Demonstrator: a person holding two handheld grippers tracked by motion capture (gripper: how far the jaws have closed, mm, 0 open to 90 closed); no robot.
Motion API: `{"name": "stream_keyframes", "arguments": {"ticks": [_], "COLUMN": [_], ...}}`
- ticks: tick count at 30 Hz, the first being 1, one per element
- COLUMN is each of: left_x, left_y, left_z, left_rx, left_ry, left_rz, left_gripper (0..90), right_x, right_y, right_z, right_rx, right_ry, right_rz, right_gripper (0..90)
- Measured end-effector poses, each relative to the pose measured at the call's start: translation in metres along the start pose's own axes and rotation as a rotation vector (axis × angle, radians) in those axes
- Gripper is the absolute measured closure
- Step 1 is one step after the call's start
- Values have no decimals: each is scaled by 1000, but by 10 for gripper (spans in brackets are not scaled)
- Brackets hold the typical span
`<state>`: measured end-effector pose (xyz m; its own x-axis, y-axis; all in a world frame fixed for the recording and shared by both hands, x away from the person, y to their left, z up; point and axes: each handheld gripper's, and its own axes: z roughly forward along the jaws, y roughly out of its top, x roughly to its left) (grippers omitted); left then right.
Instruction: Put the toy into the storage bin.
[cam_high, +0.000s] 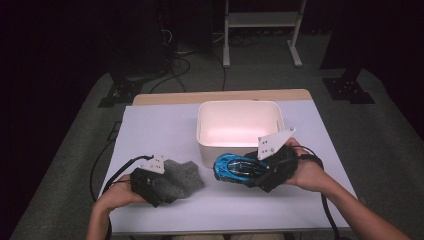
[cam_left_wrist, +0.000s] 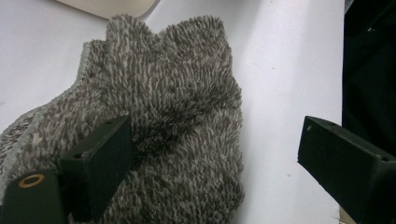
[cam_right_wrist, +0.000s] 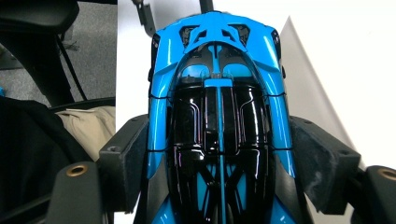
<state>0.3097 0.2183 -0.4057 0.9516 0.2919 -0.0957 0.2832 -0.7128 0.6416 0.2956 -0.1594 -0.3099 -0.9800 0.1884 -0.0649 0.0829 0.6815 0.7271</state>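
The right claw (cam_high: 248, 172) grips the toy car (cam_high: 235, 168) near the worktop's (cam_high: 160, 125) front edge, apparently to go over the tub (cam_high: 239, 107) rim next, while the left claw (cam_high: 165, 182) gapes over the cloth (cam_high: 182, 175).

No text, label, brand, number or sign can be read in these pictures.
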Motion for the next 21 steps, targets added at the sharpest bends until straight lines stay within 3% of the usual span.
{"name": "stream_keyframes", "arguments": {"ticks": [10,21], "left_x": [2,7], "left_y": [-2,-6], "left_z": [-3,-8], "left_rx": [-14,-25], "left_ry": [5,15], "left_rz": [-12,-24], "left_gripper": [98,98], "right_x": [-19,-51], "right_y": [25,45], "right_z": [-20,-27], "right_rx": [-13,-15], "right_ry": [-15,-10], "right_rz": [-7,-3], "right_gripper": [254,254]}}
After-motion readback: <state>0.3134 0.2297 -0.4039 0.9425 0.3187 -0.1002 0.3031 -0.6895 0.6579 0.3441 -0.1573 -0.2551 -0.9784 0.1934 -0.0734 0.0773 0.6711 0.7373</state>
